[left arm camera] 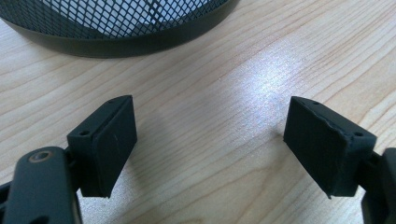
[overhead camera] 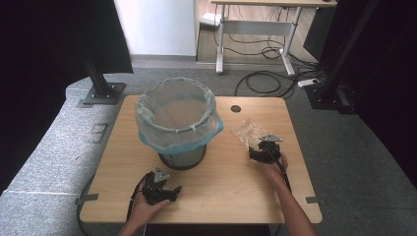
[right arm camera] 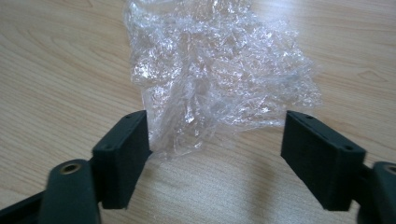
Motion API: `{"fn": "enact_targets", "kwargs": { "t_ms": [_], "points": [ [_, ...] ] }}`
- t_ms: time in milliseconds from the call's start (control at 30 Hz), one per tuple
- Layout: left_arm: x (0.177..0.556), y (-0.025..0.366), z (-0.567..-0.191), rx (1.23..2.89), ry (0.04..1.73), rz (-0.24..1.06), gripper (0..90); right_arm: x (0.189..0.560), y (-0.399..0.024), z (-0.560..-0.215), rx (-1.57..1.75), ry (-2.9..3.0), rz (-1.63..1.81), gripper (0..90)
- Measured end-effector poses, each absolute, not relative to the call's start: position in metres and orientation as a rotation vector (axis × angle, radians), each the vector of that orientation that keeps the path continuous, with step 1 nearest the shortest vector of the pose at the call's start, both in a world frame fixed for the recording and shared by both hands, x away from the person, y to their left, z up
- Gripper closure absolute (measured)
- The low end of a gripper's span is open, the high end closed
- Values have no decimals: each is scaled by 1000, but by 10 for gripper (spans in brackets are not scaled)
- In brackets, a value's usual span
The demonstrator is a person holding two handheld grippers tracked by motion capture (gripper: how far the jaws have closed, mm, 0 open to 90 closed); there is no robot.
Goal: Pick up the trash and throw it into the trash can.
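Nearest us, our left gripper (overhead camera: 173, 191) rests on the pale wood table (overhead camera: 231, 187) with its jaws spread wide over bare grain. Our right gripper (overhead camera: 254, 152) sits farther along the right side, jaws apart, with the near edge of the crumpled clear plastic wrap (right arm camera: 215, 74) between them; one pad seems to brush it, though it is not clamped. Mid-table stands a black mesh bin (overhead camera: 182, 158) lined with a blue-rimmed bag (overhead camera: 147, 140). Beyond lie grey carpet (overhead camera: 162, 73), tangled cables (overhead camera: 265, 81), and a desk (overhead camera: 255, 24).
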State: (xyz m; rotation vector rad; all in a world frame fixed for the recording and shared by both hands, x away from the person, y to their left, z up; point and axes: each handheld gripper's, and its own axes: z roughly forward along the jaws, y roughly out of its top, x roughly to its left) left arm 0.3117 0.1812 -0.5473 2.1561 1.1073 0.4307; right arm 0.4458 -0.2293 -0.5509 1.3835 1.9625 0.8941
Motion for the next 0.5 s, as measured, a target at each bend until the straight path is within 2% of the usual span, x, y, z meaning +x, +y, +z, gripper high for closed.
{"fn": "enact_targets", "kwargs": {
  "t_ms": [167, 267, 300, 333, 367, 500],
  "points": [
    [312, 181, -547, 2156, 1107, 431, 171, 445, -225, -553, 1331, 1993, 883, 485],
    [312, 181, -547, 2156, 1107, 431, 171, 444, -222, -553, 1308, 2015, 886, 585],
    [312, 181, -547, 2156, 1107, 431, 171, 444, -222, -553, 1308, 2015, 886, 585],
    [312, 181, -547, 2156, 1107, 431, 171, 444, -221, -553, 1304, 2019, 887, 626],
    [312, 181, -547, 2156, 1107, 431, 171, 444, -219, -553, 1284, 2034, 890, 707],
    [312, 181, -547, 2156, 1107, 431, 171, 443, -218, -553, 1277, 2055, 904, 818]
  ]
}}
